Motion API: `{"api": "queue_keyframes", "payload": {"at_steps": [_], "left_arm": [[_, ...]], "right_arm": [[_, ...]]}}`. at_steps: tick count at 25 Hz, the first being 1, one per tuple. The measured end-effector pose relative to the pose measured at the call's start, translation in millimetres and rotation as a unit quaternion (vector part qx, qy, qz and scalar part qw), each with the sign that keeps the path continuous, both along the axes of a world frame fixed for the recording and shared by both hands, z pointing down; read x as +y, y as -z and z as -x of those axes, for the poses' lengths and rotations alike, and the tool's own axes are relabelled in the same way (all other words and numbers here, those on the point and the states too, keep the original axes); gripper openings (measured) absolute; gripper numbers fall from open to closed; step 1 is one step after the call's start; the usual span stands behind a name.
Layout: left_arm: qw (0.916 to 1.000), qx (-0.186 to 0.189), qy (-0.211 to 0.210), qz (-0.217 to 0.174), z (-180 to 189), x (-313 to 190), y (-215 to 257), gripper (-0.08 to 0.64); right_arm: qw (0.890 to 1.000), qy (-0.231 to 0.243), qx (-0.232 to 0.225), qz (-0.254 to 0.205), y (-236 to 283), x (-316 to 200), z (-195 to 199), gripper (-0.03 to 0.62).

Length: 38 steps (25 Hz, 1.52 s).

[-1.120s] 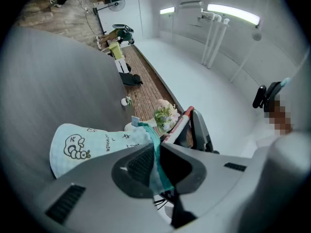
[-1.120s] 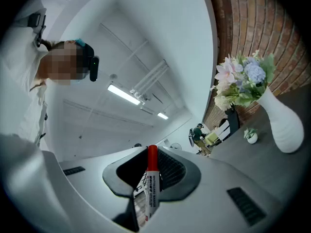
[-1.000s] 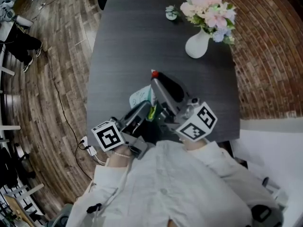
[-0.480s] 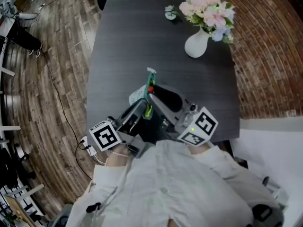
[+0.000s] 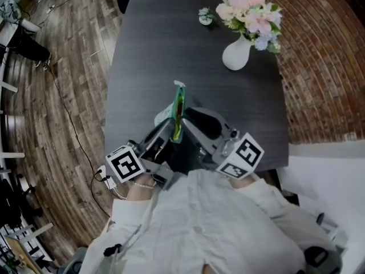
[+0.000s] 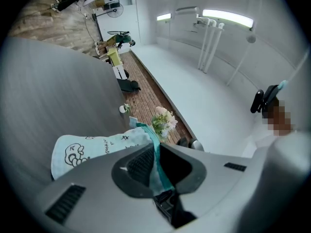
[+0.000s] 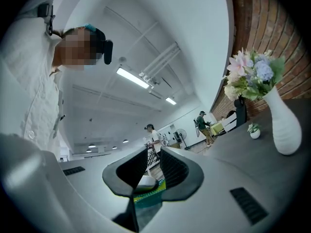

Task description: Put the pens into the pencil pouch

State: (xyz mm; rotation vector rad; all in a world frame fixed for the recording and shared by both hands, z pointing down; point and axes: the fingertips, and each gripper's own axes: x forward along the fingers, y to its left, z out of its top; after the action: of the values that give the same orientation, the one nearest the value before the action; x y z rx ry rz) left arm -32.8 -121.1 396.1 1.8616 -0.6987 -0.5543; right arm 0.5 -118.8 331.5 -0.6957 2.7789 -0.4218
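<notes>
Fabric of the pencil pouch [image 5: 164, 117], pale blue with doodles, lay in the lower middle of the head view on the dark table [image 5: 171, 44]. Its teal opening edge was lifted upright toward the centre of the frame. The left gripper [image 5: 171, 131], coming in from the lower left, was clamped on that teal edge. In the left gripper view the band ran straight down between the pads of the left gripper [image 6: 154, 166], and the pencil pouch [image 6: 97, 147] spread out to the left of them.

The right gripper [image 5: 188, 121] entered from the lower right and was closed on a pen [image 5: 180, 103]. In the right gripper view the pen [image 7: 145, 182] showed as a pale rounded barrel low between the pads of the right gripper [image 7: 148, 166], which stood narrowly apart around it, with a green-and-teal strip just beneath. In the head view its red end showed against the raised edge; how far it sat inside could not be told.

A white vase [image 5: 236, 55] of pink flowers [image 5: 251, 13] stood at the upper right, well apart from the pouch.
</notes>
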Motion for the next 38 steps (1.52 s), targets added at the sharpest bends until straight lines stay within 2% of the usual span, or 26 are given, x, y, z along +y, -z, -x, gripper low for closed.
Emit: {"api": "queue_keyframes", "payload": {"at_steps": [10,12,14,18,25,27,31,33,34,38], "left_arm": [[0.9999,-0.011,0.005,-0.003,5.9,0.1,0.9,0.040],[0.9996,-0.025,0.005,-0.009,8.0,-0.4,1.3,0.040],[0.9982,-0.056,0.001,-0.022,9.5,-1.7,1.7,0.040],[0.9878,-0.145,-0.012,-0.055,14.9,-2.3,2.0,0.040],[0.9736,-0.213,0.006,-0.082,38.6,-10.2,7.7,0.040],[0.9649,-0.245,0.002,-0.094,42.7,-11.8,6.8,0.040],[0.9399,-0.320,-0.032,-0.115,36.7,-11.4,-9.6,0.040],[0.9333,-0.336,-0.047,-0.119,30.1,-9.5,-16.9,0.040],[0.9329,-0.336,-0.053,-0.119,26.3,-8.4,-20.0,0.040],[0.9378,-0.321,-0.074,-0.111,9.4,-5.2,-31.7,0.040]], "right_arm": [[1.000,-0.007,0.000,0.014,-5.3,-0.5,-4.5,0.061],[1.000,-0.003,0.002,0.018,-7.0,-0.5,-3.4,0.061],[1.000,0.001,0.004,0.019,-7.9,-1.7,-3.0,0.061],[1.000,-0.003,0.010,0.019,-9.6,-2.8,-5.4,0.061],[0.999,0.004,0.021,0.033,-16.7,-1.5,-10.2,0.061],[0.999,0.007,0.035,0.038,-20.2,-1.3,-12.2,0.060],[0.996,0.018,0.070,0.048,-27.9,-2.3,-20.2,0.040],[0.995,0.035,0.084,0.049,-29.6,-0.6,-22.6,0.037],[0.994,0.043,0.091,0.052,-30.6,0.5,-24.1,0.037],[0.988,0.053,0.131,0.066,-35.3,2.2,-29.5,0.029]]}}
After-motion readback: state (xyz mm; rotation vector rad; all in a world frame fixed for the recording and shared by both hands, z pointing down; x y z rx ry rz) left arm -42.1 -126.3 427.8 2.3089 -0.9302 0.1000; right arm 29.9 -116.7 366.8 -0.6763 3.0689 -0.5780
